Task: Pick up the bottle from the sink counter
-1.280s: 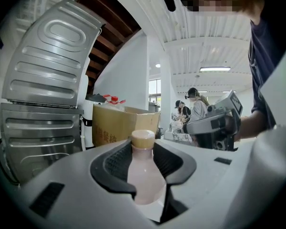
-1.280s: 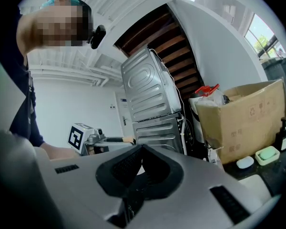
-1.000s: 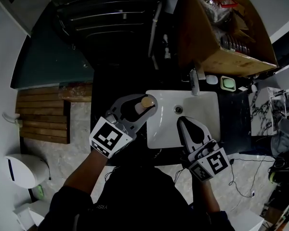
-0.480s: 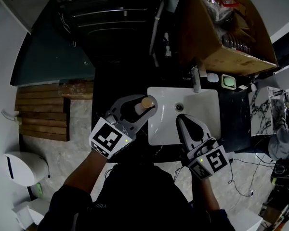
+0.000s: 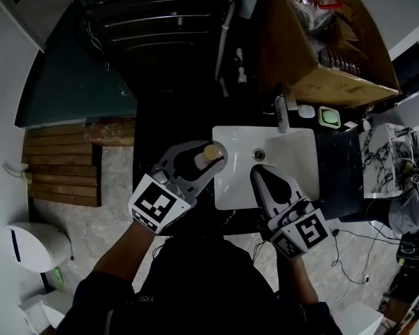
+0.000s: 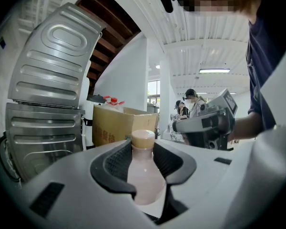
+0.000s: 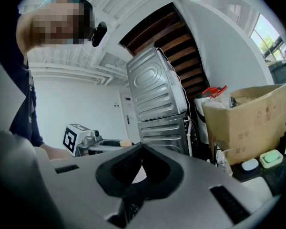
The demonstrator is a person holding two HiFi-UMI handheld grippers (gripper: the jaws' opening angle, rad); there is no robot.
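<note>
A small bottle [image 6: 145,175] with pale pinkish contents and a tan cap [image 5: 212,152] sits between the jaws of my left gripper [image 5: 208,155], which is shut on its body. In the left gripper view the dark pads [image 6: 115,163] press on both sides of it below the cap. The bottle is held by the left edge of the white sink [image 5: 293,152]. My right gripper [image 5: 257,172] hovers over the sink's front part, jaws closed to a point with nothing between them [image 7: 142,148]. Whether the bottle's base touches anything is hidden.
A faucet [image 5: 281,114] stands at the sink's back edge, with a green soap dish [image 5: 330,119] beside it on the dark counter [image 5: 335,180]. A cardboard box [image 5: 321,54] of clutter stands behind. A ribbed metal appliance [image 5: 160,19] is at the back left.
Both grippers have drifted slightly to the left in the head view. The left gripper keeps the same hold on the bottle, and the right stays shut.
</note>
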